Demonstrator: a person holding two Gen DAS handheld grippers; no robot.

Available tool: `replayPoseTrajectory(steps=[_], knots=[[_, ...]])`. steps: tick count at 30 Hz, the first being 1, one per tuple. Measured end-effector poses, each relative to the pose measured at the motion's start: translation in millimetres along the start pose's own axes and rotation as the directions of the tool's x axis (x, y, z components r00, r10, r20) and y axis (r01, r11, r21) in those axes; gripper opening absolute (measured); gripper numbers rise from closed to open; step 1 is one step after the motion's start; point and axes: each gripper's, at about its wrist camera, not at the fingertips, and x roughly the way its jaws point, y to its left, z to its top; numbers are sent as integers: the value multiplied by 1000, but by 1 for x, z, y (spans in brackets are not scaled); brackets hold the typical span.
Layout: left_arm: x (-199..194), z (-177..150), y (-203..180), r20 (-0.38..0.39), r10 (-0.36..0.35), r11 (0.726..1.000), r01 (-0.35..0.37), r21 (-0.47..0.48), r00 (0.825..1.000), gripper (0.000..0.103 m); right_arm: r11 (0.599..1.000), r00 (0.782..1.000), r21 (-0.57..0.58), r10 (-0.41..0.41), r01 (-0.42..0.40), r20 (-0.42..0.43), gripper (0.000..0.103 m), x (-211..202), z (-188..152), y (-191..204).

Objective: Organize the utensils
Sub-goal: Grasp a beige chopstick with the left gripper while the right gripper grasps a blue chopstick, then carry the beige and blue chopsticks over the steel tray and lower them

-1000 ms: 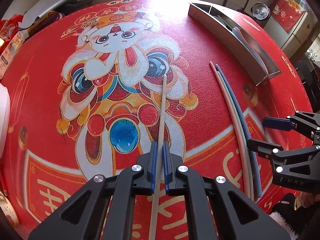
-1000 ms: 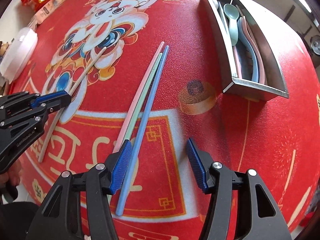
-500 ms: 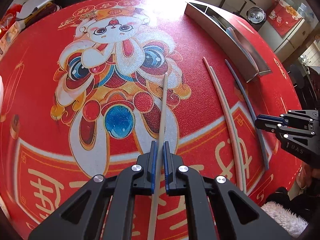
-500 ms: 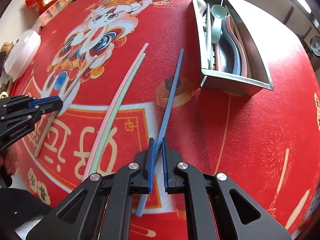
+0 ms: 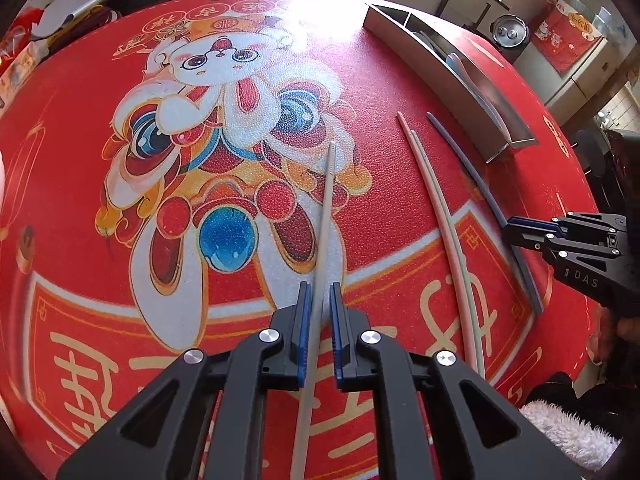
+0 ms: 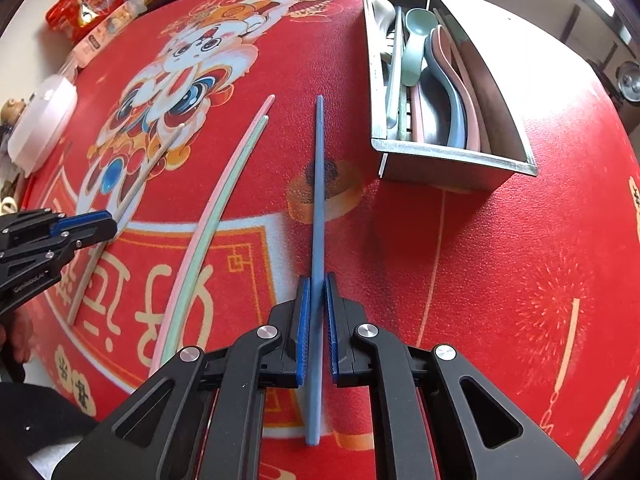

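Note:
A beige chopstick (image 5: 326,200) lies on the red table mat and runs between the pads of my left gripper (image 5: 319,286), whose jaws are opening; a thin gap shows on each side of the stick. My right gripper (image 6: 316,280) is shut on a blue chopstick (image 6: 319,184) near its thick end, with the tip pointing up the mat. A pink chopstick (image 6: 240,140) and a green chopstick (image 6: 224,196) lie side by side between the two grippers. The steel utensil tray (image 6: 452,152) at the upper right holds spoons and chopsticks.
A white lidded container (image 6: 44,120) and snack packets (image 6: 92,4) sit at the mat's far left edge. A person's hand (image 6: 16,340) holds the left gripper (image 6: 112,220) at the near edge. The right gripper (image 5: 510,232) shows at the left wrist view's right side.
My right gripper closed on the blue chopstick and swung it away from the pink and green pair. The left gripper's pads have parted slightly around the beige chopstick.

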Motion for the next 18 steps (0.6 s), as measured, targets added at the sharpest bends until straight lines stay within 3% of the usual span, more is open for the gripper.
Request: replayPoseTrajectory(steps=[14,18], knots=[[-1,-7,-10,22,62,997,-63,36,998,10,999,999,-12,-31,32,39,9,1,5,5],[0,-7,-16,26,72,995,-73,66,997,17,999,999,-13,-34,35,42,9,2,6,6]])
